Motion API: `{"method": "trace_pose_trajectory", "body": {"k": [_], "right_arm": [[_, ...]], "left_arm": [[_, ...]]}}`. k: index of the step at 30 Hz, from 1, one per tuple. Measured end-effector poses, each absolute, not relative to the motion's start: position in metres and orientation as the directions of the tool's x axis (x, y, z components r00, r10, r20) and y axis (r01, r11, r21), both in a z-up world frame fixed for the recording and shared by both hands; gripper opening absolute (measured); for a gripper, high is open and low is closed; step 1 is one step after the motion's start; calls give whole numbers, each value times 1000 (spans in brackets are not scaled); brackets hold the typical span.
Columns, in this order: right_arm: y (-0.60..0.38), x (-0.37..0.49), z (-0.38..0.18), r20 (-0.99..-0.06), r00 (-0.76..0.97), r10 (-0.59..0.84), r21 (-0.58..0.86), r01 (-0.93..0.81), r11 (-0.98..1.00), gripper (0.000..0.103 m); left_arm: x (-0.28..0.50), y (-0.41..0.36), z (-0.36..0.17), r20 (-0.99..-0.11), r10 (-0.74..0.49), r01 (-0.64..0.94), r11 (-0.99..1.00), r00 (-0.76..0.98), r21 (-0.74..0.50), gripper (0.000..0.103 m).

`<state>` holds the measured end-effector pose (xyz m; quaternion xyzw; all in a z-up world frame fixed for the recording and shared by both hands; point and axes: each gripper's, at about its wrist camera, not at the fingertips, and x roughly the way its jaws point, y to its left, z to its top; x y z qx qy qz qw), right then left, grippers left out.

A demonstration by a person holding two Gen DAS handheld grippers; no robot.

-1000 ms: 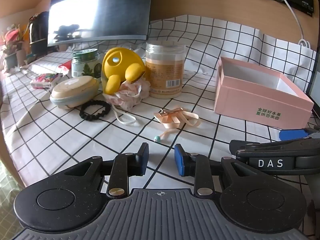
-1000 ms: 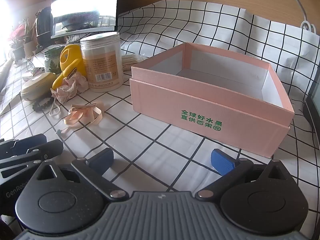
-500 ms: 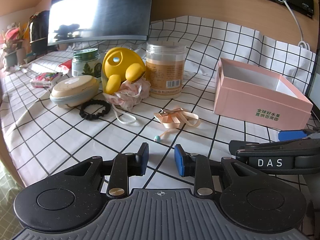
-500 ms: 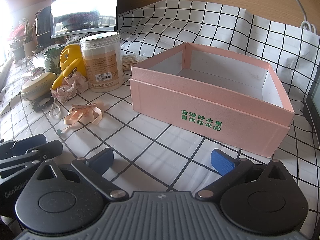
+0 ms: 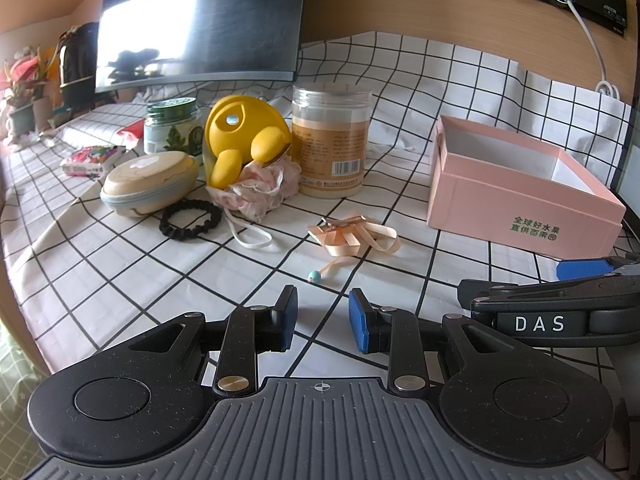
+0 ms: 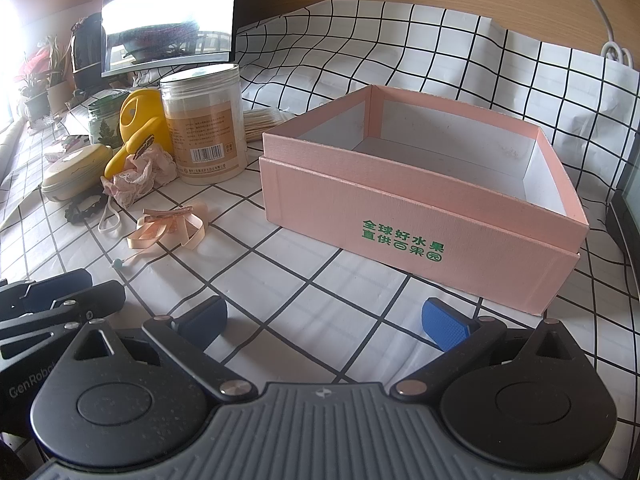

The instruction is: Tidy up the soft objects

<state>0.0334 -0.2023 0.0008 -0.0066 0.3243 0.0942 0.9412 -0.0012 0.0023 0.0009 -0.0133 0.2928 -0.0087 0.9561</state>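
A peach ribbon bow (image 5: 352,234) (image 6: 170,228) lies on the checked cloth ahead of my left gripper (image 5: 323,318), whose jaws stand partly apart with nothing between them. Left of the bow lie a black hair tie (image 5: 190,219) and a pink lace scrunchie (image 5: 256,186) (image 6: 136,176). An open pink box (image 5: 516,196) (image 6: 420,216) with green print sits at the right, empty inside. My right gripper (image 6: 324,316) hovers wide open just before the box's front wall, holding nothing.
Behind the soft things stand a clear jar (image 5: 330,140), a yellow plastic toy (image 5: 244,140), a green-lidded jar (image 5: 172,128) and a beige oval case (image 5: 150,182). A dark monitor (image 5: 200,24) leans at the back. The table edge drops off at the left.
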Motion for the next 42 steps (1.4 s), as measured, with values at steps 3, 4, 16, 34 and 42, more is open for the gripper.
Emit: {"method": "trace_pose_trajectory", "body": {"k": [3,4,16,34,42], "right_arm": [[-202,33,1,-612,772,173,49,-182,982,103],[-202,33,1,-612,772,173,49,-182,982,103],[-202,33,1,-611,772,173,49,-181,982,103],[-202,33,1,-612,772,173,49,-181,982,103],[-202,33,1,-612,772,173,49,-181,982,103]], "left_arm": [[-1,3,1,-559,-24,9,1000,829,-30,32],[-1,3,1,-559,-24,9,1000,829,-30,32],[-3,2,2,-559,-22,9,1000,829,-26,32],[-3,1,1,-559,-19,9,1000,829,-20,32],[-3,1,2,-563,-17,10,1000,826,-15,32]]}}
